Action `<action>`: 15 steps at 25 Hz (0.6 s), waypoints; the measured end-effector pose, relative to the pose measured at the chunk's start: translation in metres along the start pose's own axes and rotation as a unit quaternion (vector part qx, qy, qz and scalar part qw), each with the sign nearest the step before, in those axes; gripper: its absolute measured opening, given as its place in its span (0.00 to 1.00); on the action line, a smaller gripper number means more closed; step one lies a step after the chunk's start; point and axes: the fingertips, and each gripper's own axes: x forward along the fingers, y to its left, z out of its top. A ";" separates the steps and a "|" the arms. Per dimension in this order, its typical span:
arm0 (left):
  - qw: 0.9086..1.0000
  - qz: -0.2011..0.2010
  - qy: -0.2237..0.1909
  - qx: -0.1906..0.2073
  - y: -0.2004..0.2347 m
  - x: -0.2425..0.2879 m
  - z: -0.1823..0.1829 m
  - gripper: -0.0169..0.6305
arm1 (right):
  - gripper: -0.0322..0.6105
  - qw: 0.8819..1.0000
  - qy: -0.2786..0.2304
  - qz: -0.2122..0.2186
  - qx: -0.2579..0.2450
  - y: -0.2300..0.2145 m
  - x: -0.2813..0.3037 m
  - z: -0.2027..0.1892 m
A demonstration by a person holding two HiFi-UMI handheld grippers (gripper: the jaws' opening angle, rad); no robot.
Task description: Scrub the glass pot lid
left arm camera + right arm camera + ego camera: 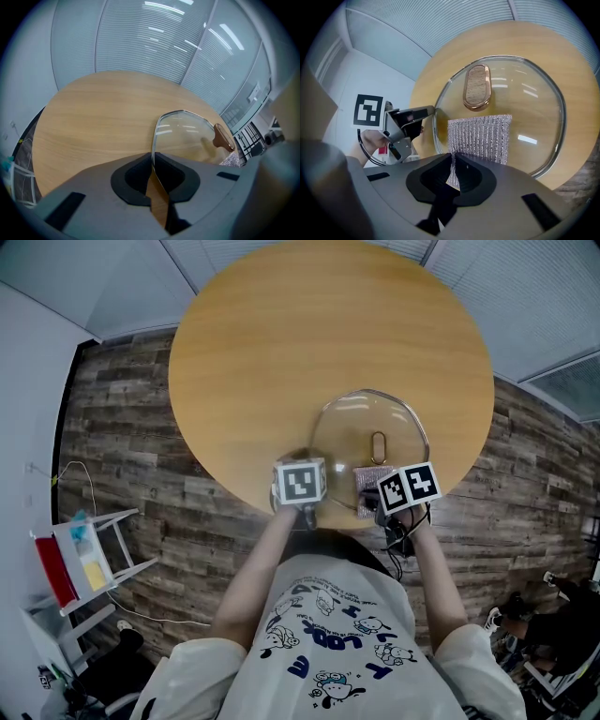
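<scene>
A round glass pot lid (370,437) with a metal rim and a copper-coloured handle (378,445) lies at the near edge of the round wooden table (281,343). My left gripper (302,507) is shut on the lid's rim at its near left side; the rim (153,140) runs into the closed jaws in the left gripper view. My right gripper (386,505) is shut on a silvery scrubbing cloth (480,138), which lies spread flat on the glass (529,108) just below the handle (476,87). The left gripper (405,124) also shows in the right gripper view, at the lid's edge.
The table stands on a dark wood-plank floor (122,437). A small white rack with red and yellow items (80,559) is at the left on the floor. Window blinds (154,37) line the wall beyond the table. Dark items lie on the floor at the right (544,615).
</scene>
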 end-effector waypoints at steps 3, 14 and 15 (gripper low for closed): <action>1.000 -0.002 0.000 0.000 0.001 0.000 0.000 0.07 | 0.12 1.000 0.001 0.001 -0.006 0.006 0.004 0.003; 1.000 -0.009 0.002 0.008 -0.001 0.001 0.000 0.07 | 0.12 1.000 0.005 0.008 -0.024 0.024 0.015 0.017; 1.000 -0.011 0.000 0.010 0.000 0.001 0.001 0.07 | 0.12 1.000 0.006 0.008 -0.026 0.026 0.016 0.018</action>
